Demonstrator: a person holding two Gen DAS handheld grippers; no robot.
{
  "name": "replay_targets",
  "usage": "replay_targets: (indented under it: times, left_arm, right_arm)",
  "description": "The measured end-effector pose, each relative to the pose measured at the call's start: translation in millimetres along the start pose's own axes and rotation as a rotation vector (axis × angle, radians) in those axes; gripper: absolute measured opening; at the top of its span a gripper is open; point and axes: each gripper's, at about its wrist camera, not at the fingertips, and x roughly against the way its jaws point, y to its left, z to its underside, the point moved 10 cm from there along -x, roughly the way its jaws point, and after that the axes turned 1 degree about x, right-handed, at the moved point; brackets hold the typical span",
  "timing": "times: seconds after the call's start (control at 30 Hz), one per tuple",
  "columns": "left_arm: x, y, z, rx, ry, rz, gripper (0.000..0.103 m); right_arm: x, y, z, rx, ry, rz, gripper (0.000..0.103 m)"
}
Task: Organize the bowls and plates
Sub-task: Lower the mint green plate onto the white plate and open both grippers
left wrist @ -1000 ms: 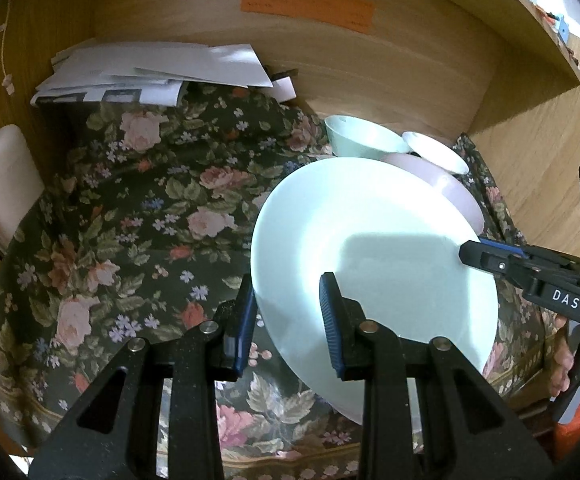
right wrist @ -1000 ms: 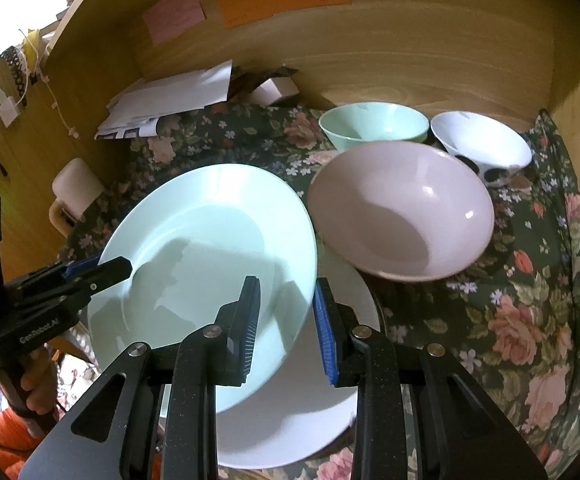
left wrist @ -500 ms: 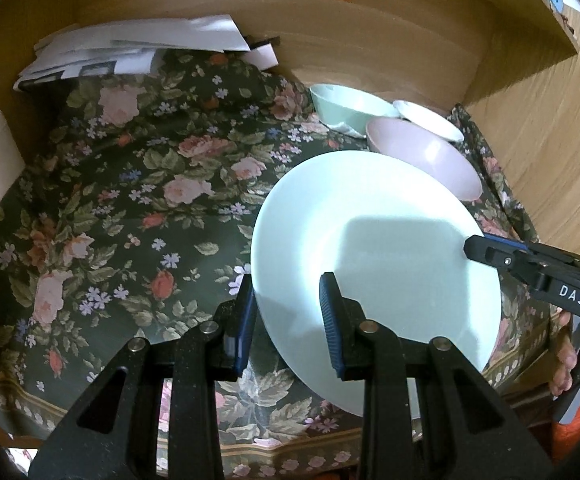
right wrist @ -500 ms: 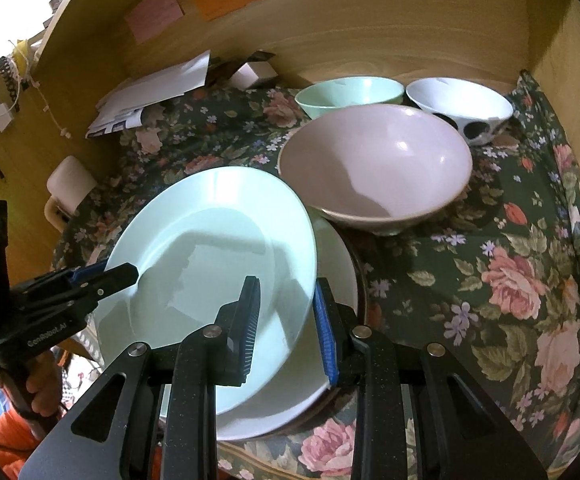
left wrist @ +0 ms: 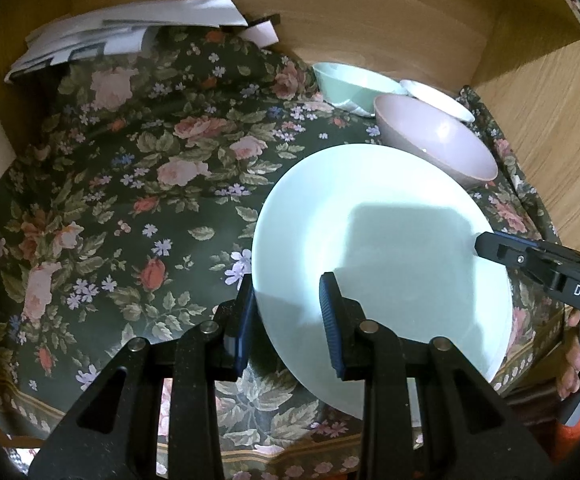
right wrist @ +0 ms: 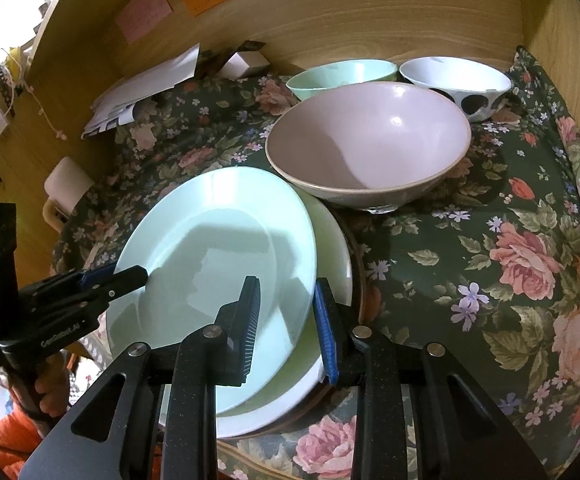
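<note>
The floral tablecloth filled most of both views, spread over a surface set into a wooden alcove. Over its near edge the pale green plate was carried between the two grippers, tilted, above a white plate that lay on a darker disc whose rim alone showed.

The left gripper was clamped on the green plate's near-left rim, one blue pad under the edge and the other on the upper face. The right gripper was clamped on the opposite rim in the same way, its right pad close beside the white plate; whether that pad touched the white plate I could not tell. In the left wrist view the right gripper's black finger lay on the plate's far-right edge.

Just beyond the plates stood the pink bowl, upright, its foot near the white plate's rim. Behind it, against the back wall, were the green bowl and the white spotted bowl, side by side.

The pink bowl hid the lower parts of both bowls behind it. The green plate covered most of the white plate. A pile of papers sat in the back-left corner, partly cut off. A hand and an orange sleeve showed dimly at the lower left of the right wrist view.
</note>
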Motion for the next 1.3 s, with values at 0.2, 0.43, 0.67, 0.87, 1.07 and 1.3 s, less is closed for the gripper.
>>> replay_targets:
  times: [0.2,0.43,0.67,0.87,1.07,1.3]
  left_arm:
    - [-5,-2,2,-0.009,0.011,-0.004,0.031]
    - [-7,-4,3,-0.040,0.009,-0.016,0.031]
    - [9,-5,-10,-0.053,-0.063,-0.031,0.041]
    - [32,-14,-32,-0.077,-0.153,-0.018,0.056]
    - [52,-28,-60,-0.094,-0.249,-0.010,0.074]
    - [54,-46,-89,-0.096,-0.306,0.002,0.088]
  right_arm:
    - [1,-3,2,-0.008,0.000,-0.003,0.025]
    - [5,-2,3,0.004,-0.014,-0.004,0.027]
    - [20,-3,1,0.079,-0.060,0.090,0.028]
    - [42,-5,-14,0.109,-0.129,0.127,0.036]
    - [64,-8,-38,0.114,-0.220,0.156,0.056]
    - [75,-13,-71,0.114,-0.293,0.168,0.075]
